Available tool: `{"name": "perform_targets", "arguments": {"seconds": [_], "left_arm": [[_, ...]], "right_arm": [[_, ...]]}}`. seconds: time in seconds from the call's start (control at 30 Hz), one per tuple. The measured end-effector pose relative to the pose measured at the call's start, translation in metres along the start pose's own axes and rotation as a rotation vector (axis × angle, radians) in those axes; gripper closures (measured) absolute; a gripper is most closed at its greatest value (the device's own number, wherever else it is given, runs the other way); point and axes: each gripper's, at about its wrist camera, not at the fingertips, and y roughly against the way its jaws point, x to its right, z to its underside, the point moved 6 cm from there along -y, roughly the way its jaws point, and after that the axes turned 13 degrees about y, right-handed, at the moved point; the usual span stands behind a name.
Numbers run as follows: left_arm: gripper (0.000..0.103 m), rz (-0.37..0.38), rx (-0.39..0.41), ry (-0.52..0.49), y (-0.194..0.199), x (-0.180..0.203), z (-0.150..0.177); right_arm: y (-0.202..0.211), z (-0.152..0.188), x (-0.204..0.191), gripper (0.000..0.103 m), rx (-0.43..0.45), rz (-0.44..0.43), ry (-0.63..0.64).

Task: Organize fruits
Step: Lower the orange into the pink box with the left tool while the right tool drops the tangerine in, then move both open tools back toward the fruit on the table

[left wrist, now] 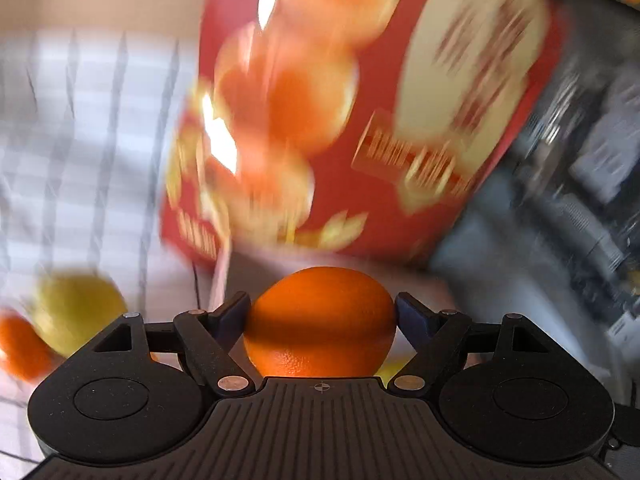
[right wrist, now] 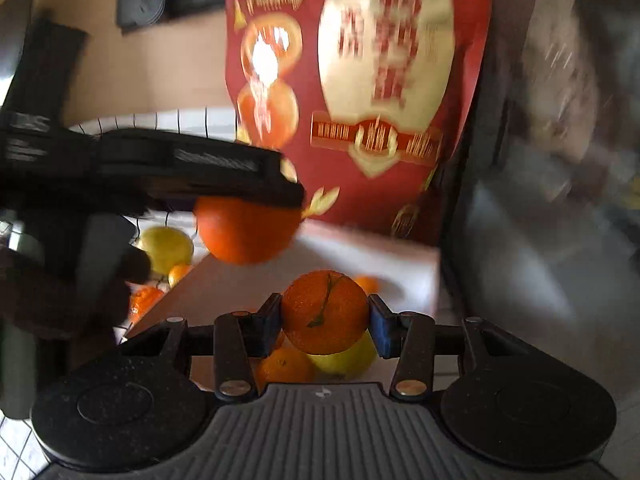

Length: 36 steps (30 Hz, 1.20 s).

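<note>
Both grippers (left wrist: pixel 322 312) (right wrist: pixel 324 320) grip oranges (left wrist: pixel 320 320) (right wrist: pixel 324 310); red box's (right wrist: pixel 360 80) lettering blurred, unreadable.

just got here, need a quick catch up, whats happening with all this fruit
A person holds a gripper in each hand, each clamped on a fruit. The left gripper holds an orange; the right gripper holds a stemmed mandarin. Both are lifted in front of a red gift box. More fruit lies below.

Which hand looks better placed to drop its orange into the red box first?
Probably the left gripper: its orange already hangs by the red box, ahead of the right gripper.
</note>
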Motion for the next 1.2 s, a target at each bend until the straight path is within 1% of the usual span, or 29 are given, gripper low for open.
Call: {"name": "perform_targets", "arguments": {"seconds": [0.03, 0.07, 0.1, 0.13, 0.2, 0.27, 0.33, 0.43, 0.5, 0.57, 0.6, 0.67, 0.7, 0.73, 0.77, 0.8, 0.87, 0.9, 0.93, 1.0, 1.07, 1.13, 1.2], "left_arm": [[0.035, 0.032, 0.062, -0.063, 0.005, 0.005, -0.001], [0.041, 0.065, 0.083, -0.099, 0.009, 0.011, -0.001], [0.04, 0.08, 0.078, -0.101, 0.012, 0.014, -0.001], [0.04, 0.087, 0.081, -0.096, 0.016, 0.016, -0.002], [0.04, 0.089, 0.12, -0.107, 0.029, 0.02, -0.005], [0.04, 0.096, 0.151, -0.11, 0.042, 0.018, -0.011], [0.04, 0.106, 0.17, -0.1, 0.06, 0.01, -0.011], [0.041, 0.097, 0.184, -0.072, 0.088, -0.011, -0.008], [0.042, 0.091, 0.186, -0.049, 0.109, -0.032, -0.001], [0.042, 0.061, 0.227, -0.009, 0.136, -0.061, 0.008], [0.042, 0.018, 0.262, 0.008, 0.149, -0.077, 0.013], [0.042, -0.138, 0.348, 0.034, 0.17, -0.108, 0.025], [0.042, -0.202, 0.373, 0.044, 0.176, -0.121, 0.031], [0.042, -0.238, 0.383, 0.059, 0.18, -0.135, 0.037], [0.042, -0.238, 0.379, 0.079, 0.18, -0.145, 0.041], [0.042, -0.219, 0.372, 0.111, 0.179, -0.157, 0.045], [0.042, -0.199, 0.36, 0.158, 0.175, -0.174, 0.049], [0.042, -0.215, 0.333, 0.184, 0.172, -0.18, 0.048], [0.042, -0.208, 0.323, 0.202, 0.175, -0.184, 0.047], [0.042, -0.171, 0.344, 0.193, 0.179, -0.182, 0.047], [0.042, -0.17, 0.351, 0.158, 0.179, -0.177, 0.047], [0.042, -0.169, 0.352, 0.122, 0.179, -0.173, 0.05], [0.042, -0.169, 0.347, 0.096, 0.176, -0.169, 0.05]], "right_arm": [[-0.009, 0.003, 0.0, 0.058, -0.019, -0.01, -0.004], [-0.017, 0.007, -0.001, 0.058, -0.04, -0.019, -0.004], [-0.024, 0.01, -0.002, 0.058, -0.06, -0.031, -0.003], [-0.025, 0.011, -0.003, 0.058, -0.041, -0.022, 0.01], [-0.025, 0.012, -0.01, 0.058, -0.042, -0.018, 0.052], [-0.023, 0.013, -0.015, 0.057, -0.054, -0.044, 0.056], [-0.018, 0.014, -0.017, 0.055, -0.054, -0.077, 0.044], [-0.008, 0.016, -0.021, 0.054, -0.044, -0.084, 0.059], [-0.006, 0.016, -0.021, 0.049, -0.049, -0.08, 0.059], [-0.003, 0.015, -0.02, 0.048, -0.05, -0.074, 0.04], [-0.001, 0.014, -0.019, 0.048, -0.047, -0.073, 0.028], [0.0, 0.005, -0.017, 0.047, -0.032, -0.061, 0.002], [0.002, -0.002, -0.021, 0.046, -0.017, -0.06, -0.003], [0.007, -0.008, -0.027, 0.045, -0.004, -0.063, -0.003], [0.009, -0.016, -0.034, 0.045, 0.007, -0.069, -0.001], [0.009, -0.025, -0.043, 0.045, 0.017, -0.081, 0.003], [0.007, -0.043, -0.065, 0.045, 0.025, -0.127, 0.009], [0.003, -0.051, -0.078, 0.045, 0.019, -0.161, 0.011], [-0.003, -0.058, -0.092, 0.045, -0.001, -0.2, 0.015], [-0.018, -0.068, -0.118, 0.045, -0.054, -0.241, 0.039], [-0.036, -0.074, -0.14, 0.047, -0.091, -0.229, 0.092], [-0.055, -0.077, -0.154, 0.05, -0.116, -0.163, 0.141], [-0.074, -0.078, -0.158, 0.056, -0.155, -0.096, 0.173]]}}
